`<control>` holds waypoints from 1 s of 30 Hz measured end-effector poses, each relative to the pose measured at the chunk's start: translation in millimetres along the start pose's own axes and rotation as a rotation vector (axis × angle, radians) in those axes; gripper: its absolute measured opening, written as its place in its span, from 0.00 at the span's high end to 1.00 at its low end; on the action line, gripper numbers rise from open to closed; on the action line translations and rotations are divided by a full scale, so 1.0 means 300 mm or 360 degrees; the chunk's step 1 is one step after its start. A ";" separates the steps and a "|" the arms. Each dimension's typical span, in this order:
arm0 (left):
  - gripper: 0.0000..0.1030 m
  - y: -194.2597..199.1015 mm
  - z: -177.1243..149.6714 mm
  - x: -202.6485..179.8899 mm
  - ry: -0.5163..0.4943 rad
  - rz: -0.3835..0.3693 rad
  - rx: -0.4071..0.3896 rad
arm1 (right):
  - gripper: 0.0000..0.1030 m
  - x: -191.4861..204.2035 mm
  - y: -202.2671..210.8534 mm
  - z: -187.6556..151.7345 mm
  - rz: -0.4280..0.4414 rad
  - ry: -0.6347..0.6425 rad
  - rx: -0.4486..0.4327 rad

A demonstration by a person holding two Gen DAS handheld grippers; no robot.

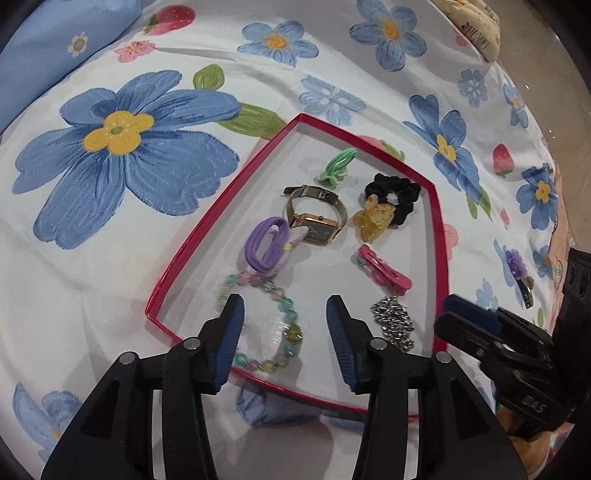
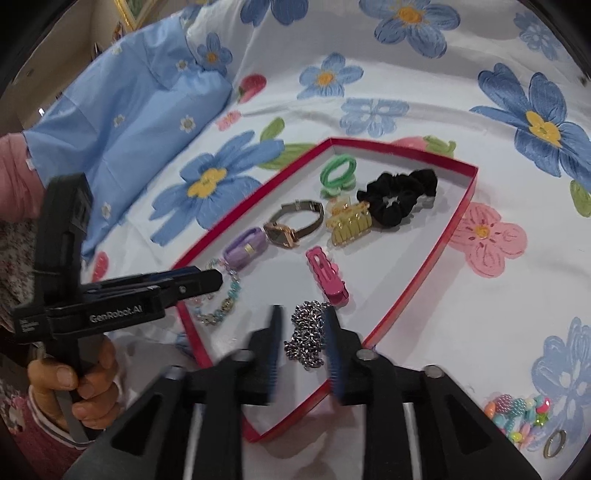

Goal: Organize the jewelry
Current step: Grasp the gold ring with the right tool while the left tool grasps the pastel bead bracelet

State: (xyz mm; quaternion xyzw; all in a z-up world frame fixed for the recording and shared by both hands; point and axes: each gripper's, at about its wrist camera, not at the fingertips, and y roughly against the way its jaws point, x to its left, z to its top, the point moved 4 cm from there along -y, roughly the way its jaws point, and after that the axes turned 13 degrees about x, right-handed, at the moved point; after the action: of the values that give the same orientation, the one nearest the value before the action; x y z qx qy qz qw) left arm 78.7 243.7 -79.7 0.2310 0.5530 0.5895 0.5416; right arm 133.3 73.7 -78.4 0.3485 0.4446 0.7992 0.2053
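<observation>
A red-rimmed tray (image 1: 184,243) (image 2: 458,210) lies on the flowered bedsheet. It holds a green clip (image 1: 334,166), a watch (image 1: 314,216), a black scrunchie (image 1: 397,194), a yellow claw clip (image 1: 371,218), a purple hair tie (image 1: 266,245), a pink clip (image 1: 384,271), a beaded bracelet (image 1: 280,325) and a silver chain (image 1: 395,321) (image 2: 308,338). My left gripper (image 1: 284,332) is open above the bracelet, holding nothing. My right gripper (image 2: 303,347) is open with its fingers on either side of the chain, apart from it.
A colourful bead bracelet (image 2: 517,417) and a ring (image 2: 554,445) lie on the sheet right of the tray. A blue pillow (image 2: 122,122) is at the far left. A cream cushion (image 1: 476,26) sits at the far right.
</observation>
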 end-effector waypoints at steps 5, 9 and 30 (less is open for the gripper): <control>0.55 0.043 -0.021 -0.042 -0.0029 -0.0014 -0.0036 | 0.54 -0.034 0.100 -0.033 -0.0004 -0.0052 -0.0100; 0.55 0.074 -0.041 -0.087 -0.0068 -0.0029 -0.0060 | 0.54 -0.086 0.188 -0.076 -0.0035 -0.0111 -0.0168; 0.55 0.076 -0.168 -0.444 -0.0397 -0.0133 0.0000 | 0.54 -0.405 0.458 -0.423 -0.0273 -0.0476 -0.0303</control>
State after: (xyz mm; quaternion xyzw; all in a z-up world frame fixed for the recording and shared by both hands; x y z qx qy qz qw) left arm 66.8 108.8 -29.7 0.2793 0.4905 0.5330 0.6304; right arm 118.8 -147.1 -52.5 0.4031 0.3597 0.7565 0.3685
